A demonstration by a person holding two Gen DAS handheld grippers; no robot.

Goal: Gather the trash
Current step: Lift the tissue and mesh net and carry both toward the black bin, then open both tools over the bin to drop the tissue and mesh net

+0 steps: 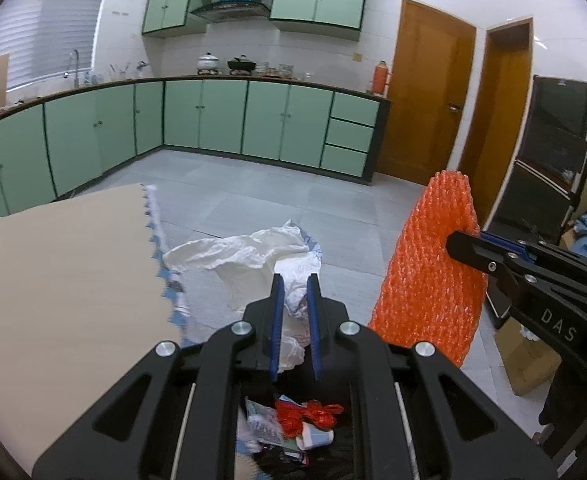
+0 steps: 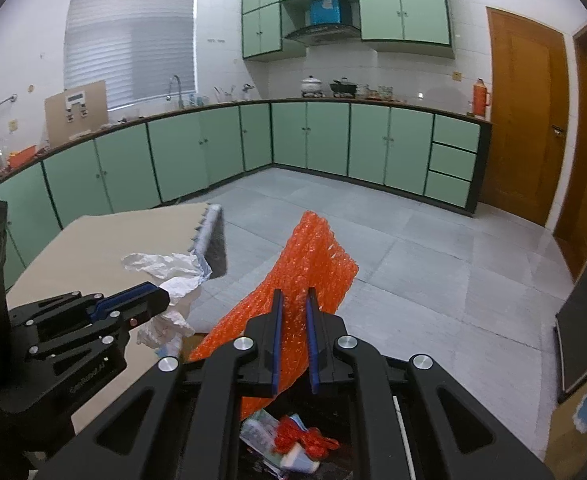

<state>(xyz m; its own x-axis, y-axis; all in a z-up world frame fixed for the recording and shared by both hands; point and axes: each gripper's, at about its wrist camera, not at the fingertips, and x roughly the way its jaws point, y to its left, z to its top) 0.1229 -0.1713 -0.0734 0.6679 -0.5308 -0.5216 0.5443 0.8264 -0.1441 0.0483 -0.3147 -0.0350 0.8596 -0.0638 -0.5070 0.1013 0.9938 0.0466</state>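
My left gripper [image 1: 295, 280] is shut on a crumpled white plastic wrapper [image 1: 249, 252], which hangs out in front of its blue pads. My right gripper [image 2: 295, 294] is shut on a sheet of orange bubble wrap [image 2: 313, 256] that stands up and droops to the left. Each gripper shows in the other's view: the right gripper [image 1: 453, 242] with the orange bubble wrap [image 1: 429, 268], the left gripper [image 2: 164, 300] with the white wrapper [image 2: 165, 270]. Below both grippers a black-lined bin [image 1: 345, 436] [image 2: 333, 408] holds a red foil wrapper [image 1: 305, 414], a white cup and other scraps.
A beige table [image 1: 53, 280] with a zigzag-edged cloth lies to the left. Green cabinets [image 1: 221, 116] line the far walls across a grey tiled floor [image 2: 433, 264]. On the right are wooden doors [image 1: 429, 88], a black cabinet [image 1: 553, 140] and a cardboard box [image 1: 529, 364] on the floor.
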